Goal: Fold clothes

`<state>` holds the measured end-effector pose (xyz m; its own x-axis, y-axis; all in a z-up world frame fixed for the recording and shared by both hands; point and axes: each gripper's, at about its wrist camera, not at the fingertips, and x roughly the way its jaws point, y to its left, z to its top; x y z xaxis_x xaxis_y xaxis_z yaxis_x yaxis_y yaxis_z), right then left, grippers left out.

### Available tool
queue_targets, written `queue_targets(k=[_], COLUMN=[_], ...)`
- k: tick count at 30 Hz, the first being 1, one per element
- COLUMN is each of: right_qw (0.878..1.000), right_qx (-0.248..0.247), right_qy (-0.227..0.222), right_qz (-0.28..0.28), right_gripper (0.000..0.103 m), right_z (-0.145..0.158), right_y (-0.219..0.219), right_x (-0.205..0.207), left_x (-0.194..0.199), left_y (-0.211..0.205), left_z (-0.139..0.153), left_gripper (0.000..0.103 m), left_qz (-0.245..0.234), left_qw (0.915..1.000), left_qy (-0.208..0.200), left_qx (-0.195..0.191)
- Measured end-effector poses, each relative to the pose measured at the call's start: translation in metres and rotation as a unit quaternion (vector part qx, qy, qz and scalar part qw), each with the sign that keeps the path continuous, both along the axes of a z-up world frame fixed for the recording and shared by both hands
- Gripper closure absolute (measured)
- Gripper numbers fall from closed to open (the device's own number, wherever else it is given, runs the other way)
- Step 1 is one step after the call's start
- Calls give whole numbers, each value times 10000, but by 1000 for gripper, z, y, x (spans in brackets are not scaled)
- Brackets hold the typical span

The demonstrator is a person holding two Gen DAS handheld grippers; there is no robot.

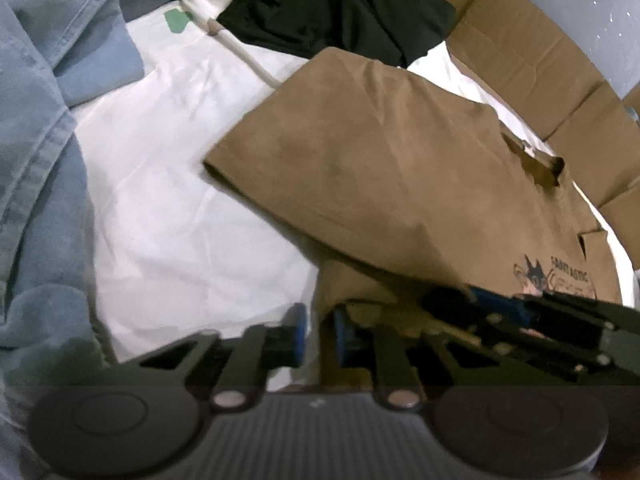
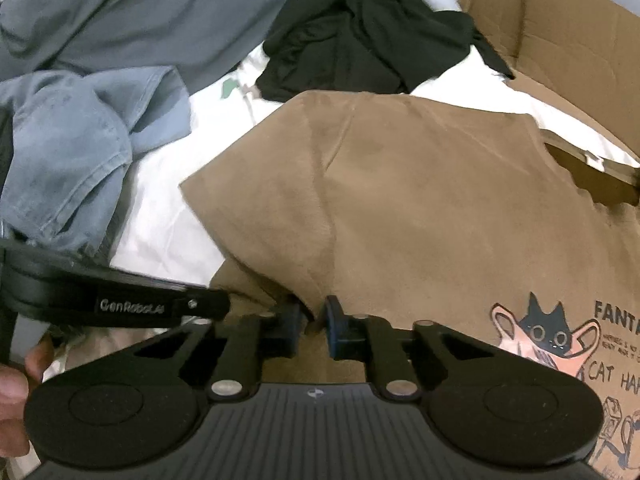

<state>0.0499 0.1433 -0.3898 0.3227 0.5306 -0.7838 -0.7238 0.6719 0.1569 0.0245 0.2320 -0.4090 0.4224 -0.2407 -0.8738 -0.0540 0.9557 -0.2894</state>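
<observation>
A: What did the left camera see?
B: The brown shirt (image 1: 380, 168) lay on the white sheet (image 1: 180, 200). The left gripper (image 1: 320, 330) was pinched on the shirt's edge. Jeans (image 1: 36, 120) lay beside it.
A: And the right camera?
B: The right gripper (image 2: 313, 328) was squeezed on the shirt's (image 2: 420, 200) near fold. A black top (image 2: 368, 40) sat behind, by a cardboard box (image 2: 560, 20).

Each black hand-held gripper (image 2: 314, 326) is showing blue pads (image 2: 334, 326), silver pivot screws (image 2: 227, 388) and white "GenRobot" lettering (image 2: 130, 306).
</observation>
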Motion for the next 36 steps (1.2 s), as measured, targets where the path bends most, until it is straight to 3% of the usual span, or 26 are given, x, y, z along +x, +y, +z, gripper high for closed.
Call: queue_targets(k=[4, 8, 14, 19, 24, 28, 36], right_qw=[9993, 9944, 9823, 9829, 9830, 9828, 9865], right_qx=[199, 411, 348, 382, 466, 549, 531], right_qy=[169, 675, 1250, 1232, 1185, 1117, 859], right_qz=[-278, -701, -1352, -1315, -1326, -1363, -1287], right_gripper=[97, 98, 101, 94, 91, 71, 71], right_z=[5, 3, -26, -23, -16, -11, -3], right_y=[-12, -25, -40, -42, -47, -51, -54], right_x=[3, 6, 2, 1, -2, -7, -15], left_x=[-3, -5, -8, -8, -13, 3, 31], left_y=[9, 15, 19, 13, 23, 28, 34], left_z=[-2, -4, -6, 12, 38, 36, 15], left_gripper=[94, 94, 94, 88, 85, 80, 70], left_qz=[199, 345, 334, 97, 180, 380, 676], left_qw=[9996, 9988, 9988, 9999, 9995, 9985, 9970], left_qy=[-11, -5, 2, 37, -243, -398, -372], left_qx=[-202, -356, -363, -90, -109, -18, -16])
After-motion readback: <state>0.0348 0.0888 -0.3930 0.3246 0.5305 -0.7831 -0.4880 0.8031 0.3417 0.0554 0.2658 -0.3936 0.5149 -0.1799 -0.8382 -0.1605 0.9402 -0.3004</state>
